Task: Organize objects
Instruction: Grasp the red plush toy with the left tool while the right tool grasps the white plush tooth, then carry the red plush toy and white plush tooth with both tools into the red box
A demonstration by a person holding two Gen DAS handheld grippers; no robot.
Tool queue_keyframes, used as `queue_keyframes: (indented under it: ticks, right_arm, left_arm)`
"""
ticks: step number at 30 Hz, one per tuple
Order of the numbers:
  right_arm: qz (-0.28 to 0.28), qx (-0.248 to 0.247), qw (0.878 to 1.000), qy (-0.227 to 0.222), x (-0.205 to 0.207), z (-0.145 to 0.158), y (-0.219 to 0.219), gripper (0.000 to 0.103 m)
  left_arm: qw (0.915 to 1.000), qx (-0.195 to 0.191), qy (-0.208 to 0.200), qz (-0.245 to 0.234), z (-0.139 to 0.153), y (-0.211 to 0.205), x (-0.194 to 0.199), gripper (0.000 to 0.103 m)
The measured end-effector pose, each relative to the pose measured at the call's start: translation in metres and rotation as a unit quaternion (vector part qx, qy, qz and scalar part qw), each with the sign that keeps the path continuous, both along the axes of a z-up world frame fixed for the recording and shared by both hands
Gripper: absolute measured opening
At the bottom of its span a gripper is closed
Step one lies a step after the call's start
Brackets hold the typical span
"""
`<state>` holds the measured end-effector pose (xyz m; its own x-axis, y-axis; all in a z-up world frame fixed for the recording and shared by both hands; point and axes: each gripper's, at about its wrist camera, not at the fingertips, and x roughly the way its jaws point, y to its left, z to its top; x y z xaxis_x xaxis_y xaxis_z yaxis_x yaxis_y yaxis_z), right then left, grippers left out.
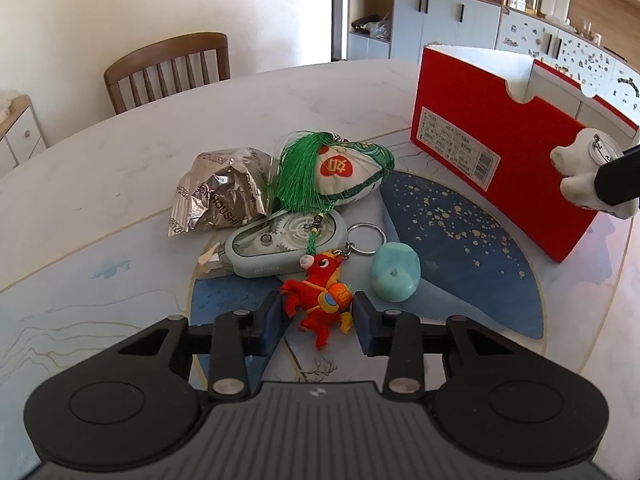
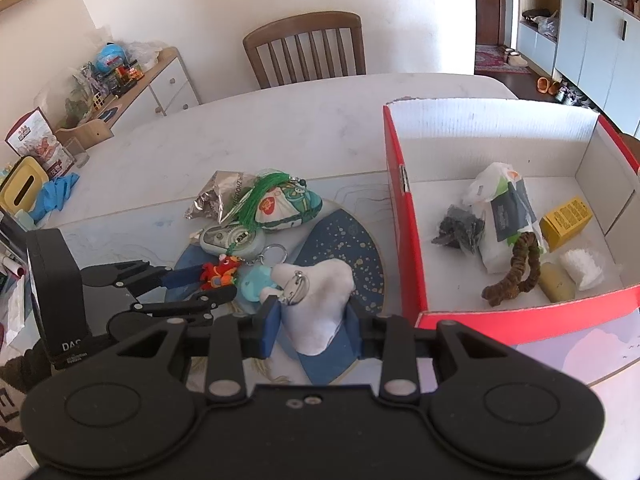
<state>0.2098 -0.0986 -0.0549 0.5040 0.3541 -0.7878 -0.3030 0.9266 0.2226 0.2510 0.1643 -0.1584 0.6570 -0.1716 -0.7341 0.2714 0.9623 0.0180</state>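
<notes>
A red toy horse keychain (image 1: 320, 300) lies on the table between the blue pads of my left gripper (image 1: 318, 322); the jaws stand around it, slightly apart, and I cannot tell if they touch it. It also shows in the right wrist view (image 2: 220, 273). My right gripper (image 2: 310, 330) is shut on a white plush toy (image 2: 316, 304) with a metal pin, held above the table left of the red box (image 2: 412, 240). In the left wrist view the plush (image 1: 580, 168) hangs in front of the box (image 1: 500, 168).
A crumpled foil bag (image 1: 220, 196), a green tasselled pouch (image 1: 340, 172), a grey maze toy (image 1: 280, 244) and a teal soft lump (image 1: 394, 276) lie beyond the horse. The box holds several items (image 2: 512, 232). A wooden chair (image 2: 308, 52) stands behind the table.
</notes>
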Motion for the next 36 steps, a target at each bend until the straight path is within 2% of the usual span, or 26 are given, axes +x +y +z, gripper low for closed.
queue_keyframes:
  ticks: [10, 20, 29, 36]
  right_arm:
    - [0.010, 0.009, 1.000, -0.014, -0.002, 0.014, -0.024, 0.033]
    - [0.019, 0.024, 0.999, -0.036, 0.003, 0.032, -0.066, 0.033]
    - [0.002, 0.011, 0.998, -0.058, 0.023, 0.043, -0.126, 0.033]
    - [-0.008, -0.003, 0.998, -0.064, 0.042, 0.039, -0.171, 0.033]
  left_arm:
    - [0.9986, -0.032, -0.023, 0.034, 0.041, 0.001, -0.020, 0.031]
    - [0.9965, -0.045, -0.057, 0.041, 0.086, -0.028, -0.037, 0.030]
    - [0.9919, -0.077, -0.098, 0.022, 0.140, -0.082, -0.033, 0.030]
    - [0.9876, -0.104, -0.117, -0.009, 0.168, -0.139, -0.013, 0.030]
